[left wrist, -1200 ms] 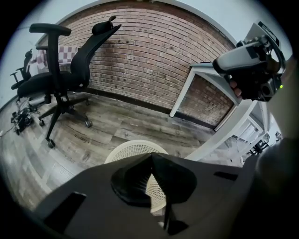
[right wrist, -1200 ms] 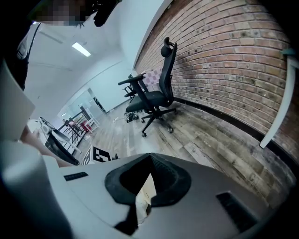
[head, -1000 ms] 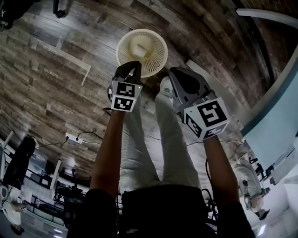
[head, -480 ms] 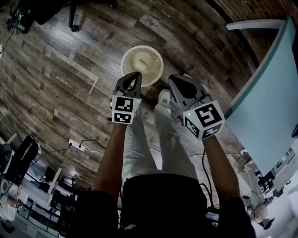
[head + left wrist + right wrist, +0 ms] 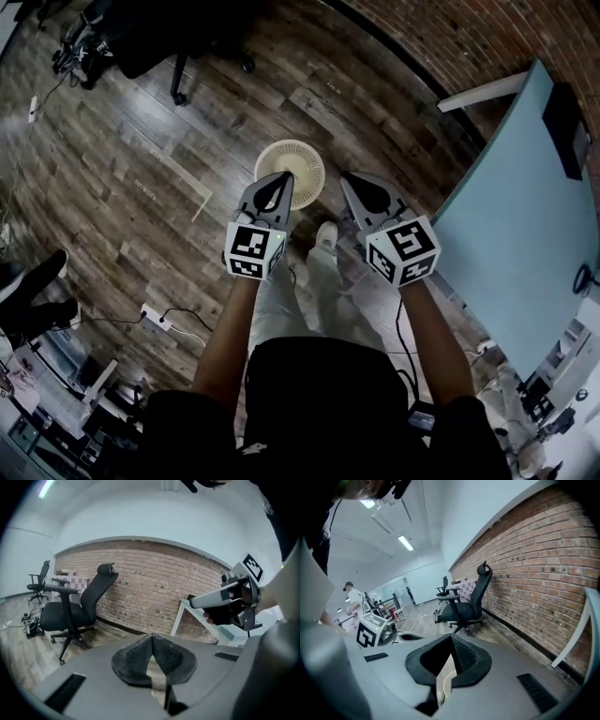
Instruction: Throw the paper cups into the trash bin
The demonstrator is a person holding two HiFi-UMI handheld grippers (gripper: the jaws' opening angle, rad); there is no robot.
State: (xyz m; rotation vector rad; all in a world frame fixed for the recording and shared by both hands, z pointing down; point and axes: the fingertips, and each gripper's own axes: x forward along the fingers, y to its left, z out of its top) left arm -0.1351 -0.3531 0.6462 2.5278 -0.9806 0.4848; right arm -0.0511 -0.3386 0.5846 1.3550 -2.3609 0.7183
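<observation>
While my left gripper (image 5: 284,176) and right gripper (image 5: 348,178) hang closed, empty, over the round cream plastic bin (image 5: 305,159), no throw is due; next I must fetch a cup.

A trash bin (image 5: 290,169) stands on the floor (image 5: 131,178) just ahead of the person's shoe (image 5: 325,234), with a table (image 5: 511,216) to its right beside the brick wall (image 5: 441,37) and an office chair (image 5: 150,37) farther back at left.

Head view high overhead, facing steeply down onto the wooden floor (image 5: 141,150), each gripper view close behind its own fingers (image 5: 133,660), facing level outward, both sharing the brick wall (image 5: 150,588) and office chair (image 5: 89,606).
</observation>
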